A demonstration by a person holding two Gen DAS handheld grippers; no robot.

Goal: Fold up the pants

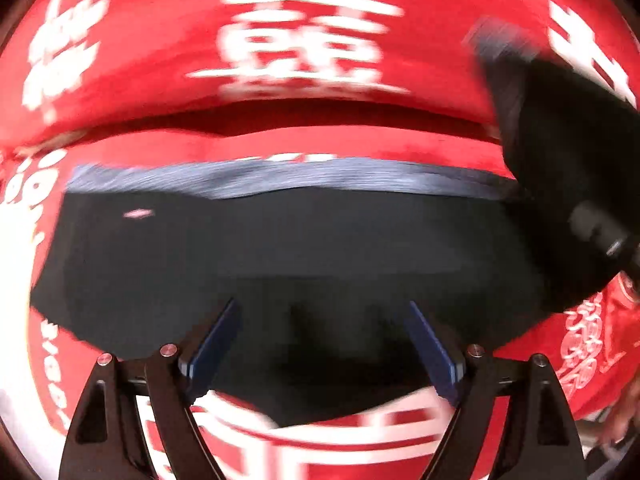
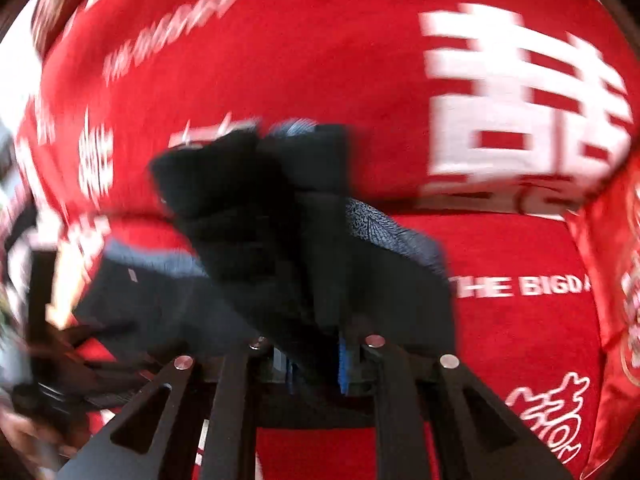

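Black pants (image 1: 280,248) with a grey waistband (image 1: 280,176) lie flat on a red cloth (image 1: 160,40) in the left wrist view. My left gripper (image 1: 323,304) hangs over them, its blue pads (image 1: 216,344) wide apart with nothing pinched between them. At the right of that view a part of the pants (image 1: 560,152) is lifted off the cloth. In the right wrist view my right gripper (image 2: 316,352) is shut on a bunched fold of the pants (image 2: 260,220), which stands up in front of the camera and hides the fingertips. Both views are blurred.
The red cloth (image 2: 520,340) carries large white characters and lettering and covers the whole surface. A ridge or fold in it runs across behind the pants (image 1: 320,116). A dark blurred shape, likely the other gripper, shows at the left edge (image 2: 60,360).
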